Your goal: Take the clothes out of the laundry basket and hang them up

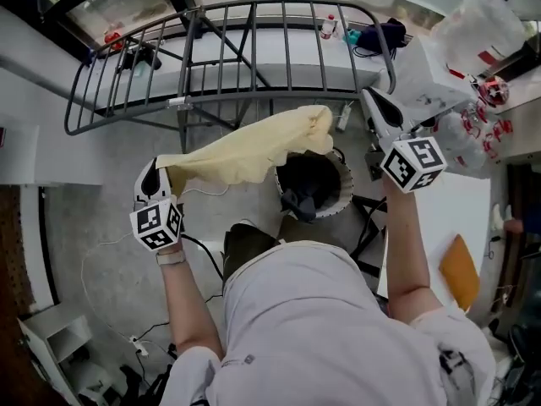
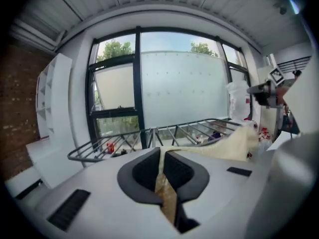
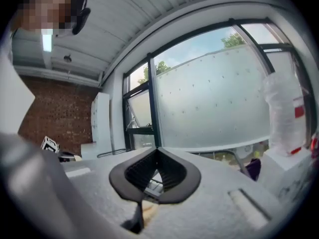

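Rack: a metal drying rack stood just beyond both pairs of fingers, with its bars running away from the person.
Left arm: the left arm was bent at the elbow, the forearm reached forward, and the wrist was turned so that the marker cube faced up.
Right arm: the right arm reached further forward than the left one, with its forearm nearly straight out from the shoulder.
Cloth: a pale yellow cloth hung in the air and stretched from the left fingers across to the right. Its far end was bunched up close to the rack's near rail. I could not tell whether that end touched the rail.
Basket: a round laundry basket stood on the floor between the two pairs of fingers and below the cloth's far end. Dark clothes lay inside it.
Left gripper: the left gripper pointed forward at the rack. Its fingers were clenched on a corner of the cloth, which ran up between the pads and away to the right.
Right gripper: the right gripper pointed forward and to the left, just beside the cloth's bunched end but apart from it. Its fingers were pressed together at the tips, with nothing caught between them.
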Motion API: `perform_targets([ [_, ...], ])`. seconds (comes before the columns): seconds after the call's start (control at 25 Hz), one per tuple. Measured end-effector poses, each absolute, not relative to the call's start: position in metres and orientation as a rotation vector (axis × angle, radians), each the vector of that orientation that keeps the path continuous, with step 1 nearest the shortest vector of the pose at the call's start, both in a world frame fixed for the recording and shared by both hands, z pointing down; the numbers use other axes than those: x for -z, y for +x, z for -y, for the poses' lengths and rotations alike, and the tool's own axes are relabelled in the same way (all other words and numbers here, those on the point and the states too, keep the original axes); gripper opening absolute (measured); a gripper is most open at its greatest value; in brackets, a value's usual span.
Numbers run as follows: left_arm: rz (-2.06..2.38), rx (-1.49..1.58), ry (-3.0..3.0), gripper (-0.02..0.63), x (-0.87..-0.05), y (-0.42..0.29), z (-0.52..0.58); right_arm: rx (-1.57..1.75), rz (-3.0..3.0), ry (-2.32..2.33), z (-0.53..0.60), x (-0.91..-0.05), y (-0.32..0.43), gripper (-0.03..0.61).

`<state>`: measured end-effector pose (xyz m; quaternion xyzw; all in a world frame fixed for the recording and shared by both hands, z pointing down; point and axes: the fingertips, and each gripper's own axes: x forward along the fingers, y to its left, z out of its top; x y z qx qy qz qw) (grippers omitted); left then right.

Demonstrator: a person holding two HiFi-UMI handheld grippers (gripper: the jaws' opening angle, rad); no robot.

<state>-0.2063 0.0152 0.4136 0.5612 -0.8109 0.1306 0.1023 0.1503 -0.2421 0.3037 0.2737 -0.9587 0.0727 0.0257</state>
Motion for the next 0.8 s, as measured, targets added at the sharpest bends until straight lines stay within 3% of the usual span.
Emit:
perform_targets([
  [0.32,2.541,-0.473,1.648,0.005,-0.359,-0.225,-0.039,-0.388,2.949,0.533,0.209,-0.367,0.058,0.005],
  [0.8,2.691,-0.387,1.694,0.005,-0.274,-0.344,-0.105,-0.338,2.899,0.117,0.086,-0.394,-0.123,0.01],
])
